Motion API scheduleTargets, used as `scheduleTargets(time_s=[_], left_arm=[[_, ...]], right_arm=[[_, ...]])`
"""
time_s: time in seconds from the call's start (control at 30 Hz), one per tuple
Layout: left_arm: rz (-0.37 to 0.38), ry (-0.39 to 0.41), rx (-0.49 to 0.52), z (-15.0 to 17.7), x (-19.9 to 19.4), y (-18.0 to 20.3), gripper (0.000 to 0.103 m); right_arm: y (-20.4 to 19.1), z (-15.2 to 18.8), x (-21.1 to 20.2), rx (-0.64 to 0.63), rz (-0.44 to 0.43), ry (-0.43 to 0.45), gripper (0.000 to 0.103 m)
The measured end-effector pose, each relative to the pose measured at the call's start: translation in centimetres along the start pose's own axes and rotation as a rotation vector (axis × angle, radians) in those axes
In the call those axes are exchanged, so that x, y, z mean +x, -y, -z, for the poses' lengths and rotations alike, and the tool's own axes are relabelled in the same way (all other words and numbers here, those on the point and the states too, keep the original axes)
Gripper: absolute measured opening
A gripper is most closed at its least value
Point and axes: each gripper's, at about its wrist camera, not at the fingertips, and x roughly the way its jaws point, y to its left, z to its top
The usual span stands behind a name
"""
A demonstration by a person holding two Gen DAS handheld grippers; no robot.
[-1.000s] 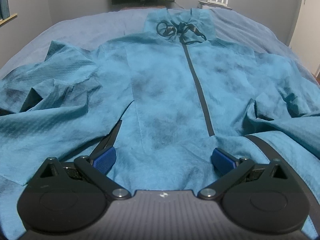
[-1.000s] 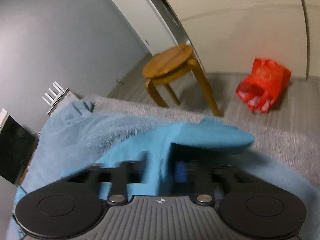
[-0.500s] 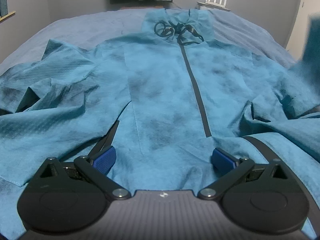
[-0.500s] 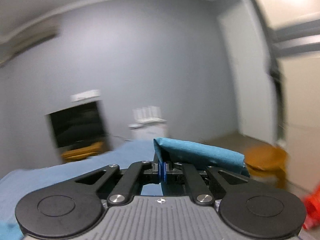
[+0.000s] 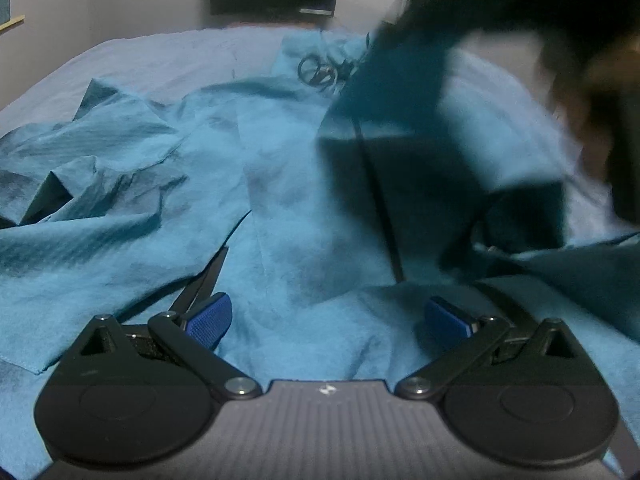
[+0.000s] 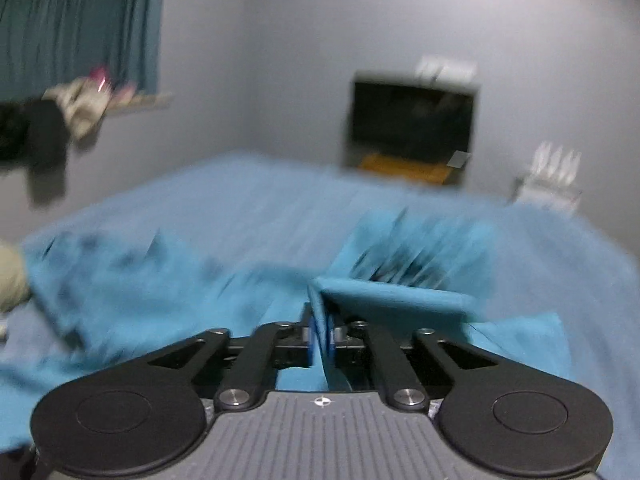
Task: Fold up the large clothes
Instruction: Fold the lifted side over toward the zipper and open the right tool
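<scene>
A large teal zip jacket point(image 5: 288, 184) lies spread front-up on a blue-grey bed point(image 5: 152, 60), its dark drawstrings point(image 5: 320, 70) at the collar. My left gripper point(image 5: 328, 320) is open and empty, low over the jacket's hem, blue pads either side of the zip's lower end. My right gripper point(image 6: 320, 334) is shut on the jacket's sleeve point(image 6: 392, 300), which it holds up over the jacket body. In the left wrist view that lifted sleeve point(image 5: 400, 84) shows as a dark blurred band crossing the right half.
A dark screen point(image 6: 412, 124) stands past the head of the bed, a white router point(image 6: 552, 180) to its right. A teal curtain point(image 6: 80, 24) and clothes on a sill point(image 6: 84, 100) are on the left wall. The jacket's left sleeve point(image 5: 80, 160) lies crumpled.
My right gripper has swung the sleeve up from the bed's right side and across, over the jacket body. My left gripper has stayed open at the hem.
</scene>
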Motion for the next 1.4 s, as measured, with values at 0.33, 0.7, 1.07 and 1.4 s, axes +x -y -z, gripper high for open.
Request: scheduleTargets(time_s=[0.33,0.7,1.07,1.4], left_arm=[[0.098,0.058,-0.049,-6.0,-3.4,-0.1,0.103],[0.099,-0.146,-0.008,-14.5,6.9,1.3,0.103],[-0.146,-0.12,0.445,-8.3,15.1,6.3,0.074],[-0.157,0.066,-0.223,-14.2,11.6,-9.5,0.062]], right_arm=[[4.2,1.7,-3.8,0.205,0.046,0.016,0.076],[17.8,7.5,-5.7,0.604,0.207,-0.004,0.077],[17.4,8.9,-2.3,0.577,0.163,-0.058,0.078],[16.4,8.7,-1.7,0.556,0.146,-0.073,0.078]])
